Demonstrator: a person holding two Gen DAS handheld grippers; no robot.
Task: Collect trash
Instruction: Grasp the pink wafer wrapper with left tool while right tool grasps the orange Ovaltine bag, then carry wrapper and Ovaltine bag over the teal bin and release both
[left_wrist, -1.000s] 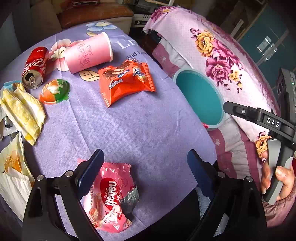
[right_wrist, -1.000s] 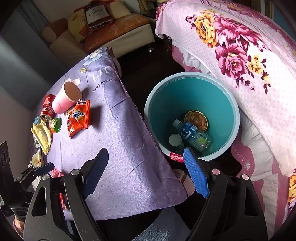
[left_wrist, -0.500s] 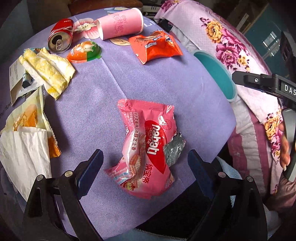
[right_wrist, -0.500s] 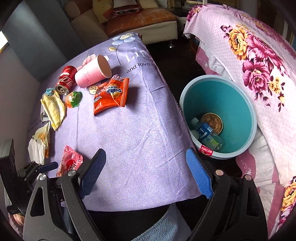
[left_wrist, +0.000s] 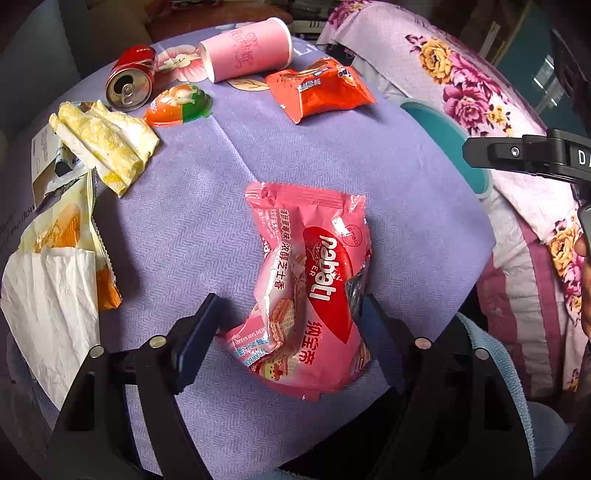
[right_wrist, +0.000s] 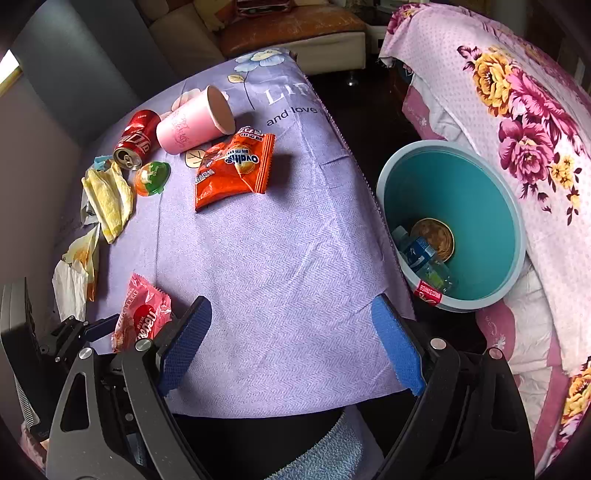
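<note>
A pink wafer wrapper (left_wrist: 306, 280) lies on the purple tablecloth (left_wrist: 207, 221) near the front edge. My left gripper (left_wrist: 291, 332) is open with its fingers on either side of the wrapper's near end; it also shows in the right wrist view (right_wrist: 99, 326) beside the wrapper (right_wrist: 142, 317). My right gripper (right_wrist: 291, 343) is open and empty above the table's front edge. A teal bin (right_wrist: 480, 206) stands on the floor to the right of the table, with a plastic bottle (right_wrist: 421, 258) and a round lid inside.
Farther back on the cloth lie an orange snack bag (left_wrist: 321, 88), a pink paper cup (left_wrist: 247, 48), a red soda can (left_wrist: 129, 81), a jelly cup (left_wrist: 177, 103), yellow tissue (left_wrist: 103, 144) and paper wrappers (left_wrist: 51, 280). A floral-covered bed (right_wrist: 517, 110) stands right of the bin.
My left gripper has swung and come down onto the pink wrapper, which now sits between its fingers, and the jaws have narrowed. My right gripper has swung left from the bin toward the table.
</note>
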